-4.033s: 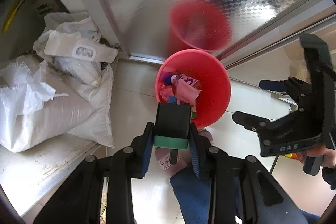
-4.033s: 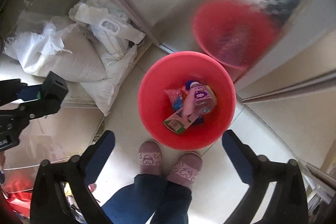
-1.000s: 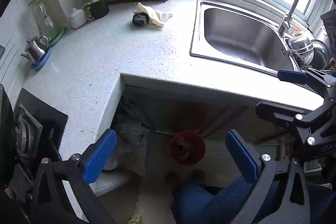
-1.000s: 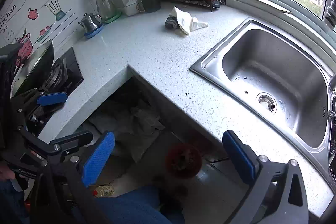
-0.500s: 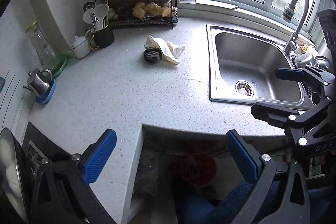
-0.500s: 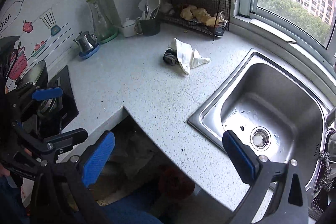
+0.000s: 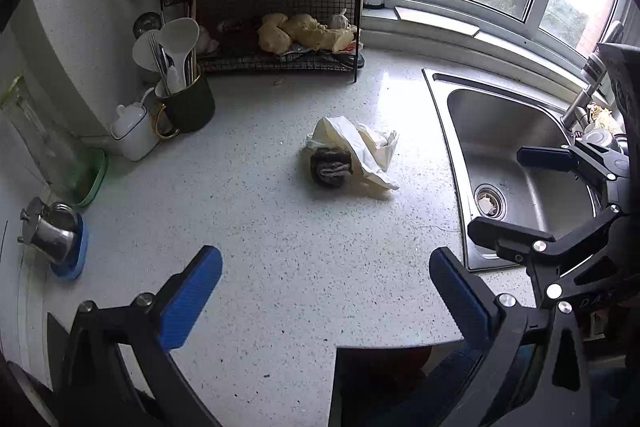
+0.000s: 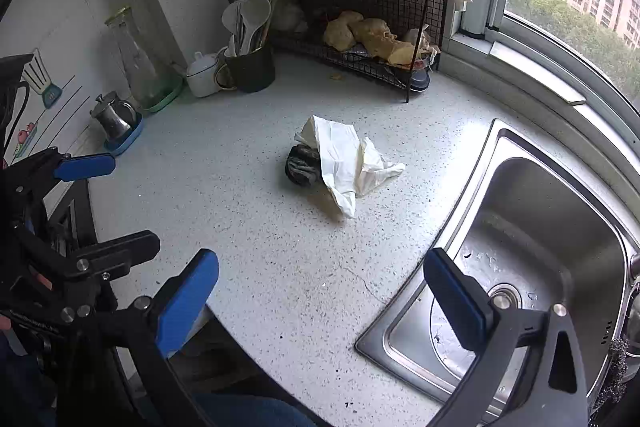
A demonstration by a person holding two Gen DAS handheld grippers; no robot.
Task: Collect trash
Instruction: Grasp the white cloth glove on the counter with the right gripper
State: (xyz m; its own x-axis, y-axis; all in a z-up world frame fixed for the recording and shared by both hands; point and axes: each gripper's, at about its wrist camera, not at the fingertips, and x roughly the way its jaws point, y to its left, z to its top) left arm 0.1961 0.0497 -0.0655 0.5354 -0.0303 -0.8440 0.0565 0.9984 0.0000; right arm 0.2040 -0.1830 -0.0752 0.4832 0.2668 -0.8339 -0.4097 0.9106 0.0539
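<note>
My left gripper (image 7: 326,293) and right gripper (image 8: 320,293) are wide open, holding nothing. The crumpled white bag (image 7: 366,151) lies at twelve o'clock; I should pinch its bunched middle.

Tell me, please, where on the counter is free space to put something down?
The widest bare patch lies between the crumpled white bag and the counter's front edge, bordered on the right by the sink. A smaller free strip lies between the bag and the wire rack. The back-left corner is crowded by the utensil cup and white pot.
</note>
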